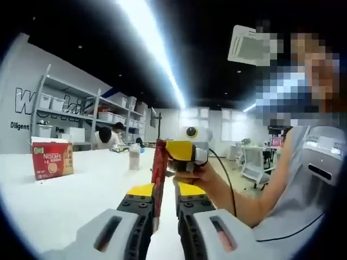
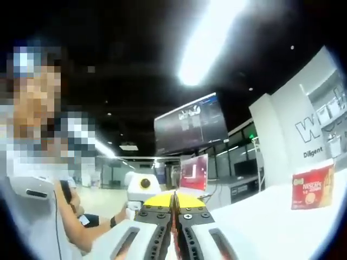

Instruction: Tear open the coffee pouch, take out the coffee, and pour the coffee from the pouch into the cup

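**Between two grippers: the coffee pouch held at both ends, ready to tear**

Between the yellow-tipped jaws of the left gripper (image 1: pixel 164 190) stands the coffee pouch (image 1: pixel 158 173), a narrow red stick held upright, the jaws closed onto its lower part. At the pouch's upper end the right gripper (image 1: pixel 181 150) comes in from the right of the left gripper view, a hand (image 1: pixel 199 174) wrapped round it, its yellow tip against the pouch's top edge. In the right gripper view the right gripper (image 2: pixel 174 201) has its jaws drawn almost together with a thin red strip of the pouch (image 2: pixel 174 216) pinched in the slit, and the left gripper (image 2: pixel 142 187) shows just past the pouch on its left

So the step in hand looks like the tear itself. To do it well, keep the lower grip firm and steady and let the upper gripper pull across the top edge, sideways and slightly away, not straight up, so the strip comes off cleanly. Keep the pouch upright throughout, or powder may spill once the top opens

Well off to the left of the pouch, on the white bench (image 1: pixel 81 195), sits a red Nescafe box (image 1: pixel 52 160), also seen far right of the pouch in the right gripper view (image 2: pixel 313 187). A small bottle-like thing (image 1: pixel 134 156) stands just left of the pouch, further back; I cannot tell whether it is the cup
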A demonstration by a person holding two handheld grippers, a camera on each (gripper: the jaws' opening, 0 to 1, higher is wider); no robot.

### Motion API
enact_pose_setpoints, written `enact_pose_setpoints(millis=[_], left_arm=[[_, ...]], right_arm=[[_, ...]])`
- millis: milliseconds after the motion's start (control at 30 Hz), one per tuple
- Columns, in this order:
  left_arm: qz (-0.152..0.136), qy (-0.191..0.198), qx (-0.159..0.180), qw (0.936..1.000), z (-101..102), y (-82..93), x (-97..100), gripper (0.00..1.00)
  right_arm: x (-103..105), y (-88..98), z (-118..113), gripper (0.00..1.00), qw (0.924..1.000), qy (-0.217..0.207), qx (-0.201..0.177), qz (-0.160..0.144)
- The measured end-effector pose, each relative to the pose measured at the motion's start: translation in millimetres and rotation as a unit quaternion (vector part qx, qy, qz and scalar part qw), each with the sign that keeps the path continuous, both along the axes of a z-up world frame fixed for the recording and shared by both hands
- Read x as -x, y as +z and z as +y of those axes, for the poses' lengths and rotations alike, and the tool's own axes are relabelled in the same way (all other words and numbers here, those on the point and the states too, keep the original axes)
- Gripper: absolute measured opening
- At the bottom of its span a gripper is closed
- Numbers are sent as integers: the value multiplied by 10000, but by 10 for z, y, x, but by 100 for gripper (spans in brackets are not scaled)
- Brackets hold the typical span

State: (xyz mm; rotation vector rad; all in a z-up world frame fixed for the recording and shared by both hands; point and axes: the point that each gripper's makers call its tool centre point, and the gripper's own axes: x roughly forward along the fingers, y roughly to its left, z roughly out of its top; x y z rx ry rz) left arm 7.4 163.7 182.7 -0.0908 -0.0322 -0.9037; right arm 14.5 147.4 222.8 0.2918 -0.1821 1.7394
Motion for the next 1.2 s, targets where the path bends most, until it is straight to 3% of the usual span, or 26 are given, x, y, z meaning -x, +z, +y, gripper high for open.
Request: enact_pose_setpoints(millis=[133, 300, 433, 600, 833, 1200], left_arm=[[-128, -58, 97, 9999, 37, 63, 43, 18], [-189, -448, 202, 9986, -79, 108, 164, 18], [-219, -520, 150, 9983, -146, 101, 181, 18], [-171, -613, 122, 9979, -167, 62, 209, 9], [-72, -431, -176, 9989, -146, -9, 198, 8], [26, -398, -255, 9989, -125, -49, 182, 8]], right_arm=[[93, 12, -7, 2, 9995, 298, -43, 25], [253, 32, 4, 2, 9975, 705, -99, -21], [366, 39, -2, 2, 9948, 1008, -118, -64], [353, 29, 3, 2, 9948, 1017, -65, -60], [337, -74, 25, 7, 9940, 1053, 90, -290], [321, -116, 40, 4, 9946, 997, 234, -184]])
